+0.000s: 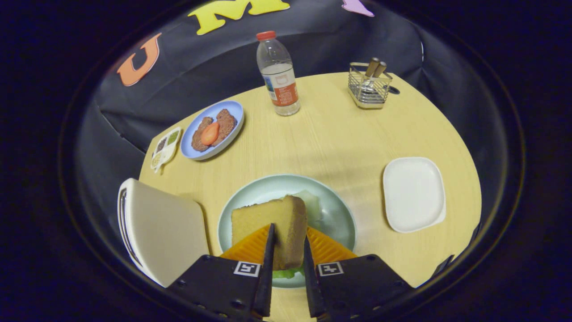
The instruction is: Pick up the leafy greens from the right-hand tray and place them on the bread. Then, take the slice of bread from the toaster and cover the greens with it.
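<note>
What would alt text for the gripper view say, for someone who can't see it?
The gripper is shut on a slice of bread, held over a pale green plate with leafy greens on it. A toaster stands beside the plate, with an empty white tray on the other side.

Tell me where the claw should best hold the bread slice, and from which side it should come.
Grip the bread slice across its thin width, on the two broad flat faces, coming from above. It stands on edge over the pale green plate, so the faces are free. The claw already has it this way, one finger on each face, with greens showing below.
</note>
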`<state>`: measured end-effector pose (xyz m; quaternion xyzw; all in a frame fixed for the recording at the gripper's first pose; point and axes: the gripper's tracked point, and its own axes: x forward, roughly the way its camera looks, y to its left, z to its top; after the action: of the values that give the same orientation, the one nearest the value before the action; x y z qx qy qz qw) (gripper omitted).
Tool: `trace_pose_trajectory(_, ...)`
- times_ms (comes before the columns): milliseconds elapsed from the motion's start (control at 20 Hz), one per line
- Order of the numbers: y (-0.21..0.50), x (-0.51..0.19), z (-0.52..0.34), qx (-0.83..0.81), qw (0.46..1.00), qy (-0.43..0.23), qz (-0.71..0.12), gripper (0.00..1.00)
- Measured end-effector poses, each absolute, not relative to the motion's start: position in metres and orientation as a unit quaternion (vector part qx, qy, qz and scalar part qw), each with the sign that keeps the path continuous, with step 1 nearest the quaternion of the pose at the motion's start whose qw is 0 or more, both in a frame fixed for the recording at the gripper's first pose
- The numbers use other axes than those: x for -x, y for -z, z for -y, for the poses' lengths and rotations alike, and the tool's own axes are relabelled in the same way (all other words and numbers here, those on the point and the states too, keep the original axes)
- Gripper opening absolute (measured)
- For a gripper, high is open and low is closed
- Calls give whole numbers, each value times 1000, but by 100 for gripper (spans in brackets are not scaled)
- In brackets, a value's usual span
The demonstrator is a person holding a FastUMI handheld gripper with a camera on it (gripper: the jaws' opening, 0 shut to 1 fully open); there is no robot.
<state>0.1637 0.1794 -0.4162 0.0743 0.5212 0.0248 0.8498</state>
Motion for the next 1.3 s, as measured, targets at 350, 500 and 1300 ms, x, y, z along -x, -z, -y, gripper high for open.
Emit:
trace_pose_trajectory(350,425,-170,-159,1,859,-13,-511,66)
trace_pose_trajectory(500,418,-170,-154,43,867,-18,-496,73)
trace_pose_trajectory(1300,206,-82,-142,38,962,-139,-231,94)
